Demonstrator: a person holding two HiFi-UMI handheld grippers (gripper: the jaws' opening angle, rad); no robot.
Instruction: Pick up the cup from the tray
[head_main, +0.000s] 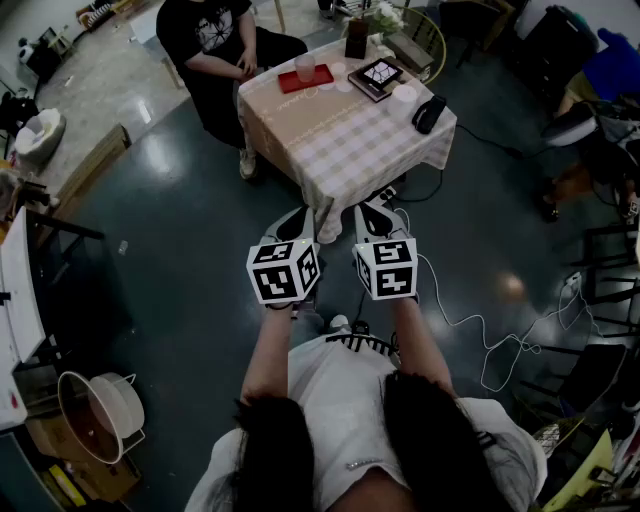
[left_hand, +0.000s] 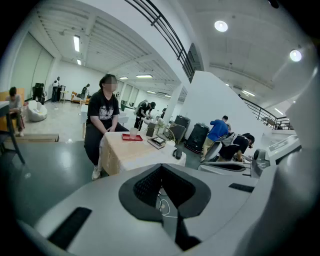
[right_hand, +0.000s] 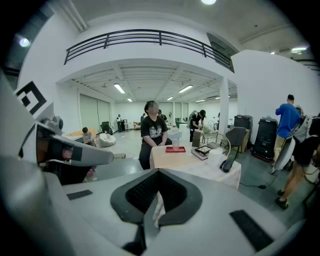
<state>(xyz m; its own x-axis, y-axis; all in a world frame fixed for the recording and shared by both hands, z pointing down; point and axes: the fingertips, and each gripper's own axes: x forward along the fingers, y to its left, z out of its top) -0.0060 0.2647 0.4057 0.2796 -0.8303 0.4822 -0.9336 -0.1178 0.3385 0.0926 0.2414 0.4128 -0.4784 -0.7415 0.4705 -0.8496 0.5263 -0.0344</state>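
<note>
A pale translucent cup (head_main: 305, 67) stands upright on a red tray (head_main: 316, 81) at the far side of a table with a checked cloth (head_main: 340, 135). A seated person (head_main: 215, 40) is right behind it. Both my grippers hang over the floor, short of the table's near corner. The left gripper (head_main: 293, 224) and the right gripper (head_main: 372, 216) are side by side, shut and holding nothing. The left gripper view has the cup (left_hand: 133, 132) and tray (left_hand: 132, 138) far off above its closed jaws. In the right gripper view the cup (right_hand: 176, 143) and tray (right_hand: 175, 149) stand straight ahead.
On the table lie stacked books (head_main: 378, 77), a white cup (head_main: 404, 93), a black device (head_main: 430, 113) and a dark box (head_main: 356, 38). A white cable (head_main: 480, 335) runs over the floor at right. A round basin (head_main: 95, 415) sits at lower left. Other people stand at right (right_hand: 287, 125).
</note>
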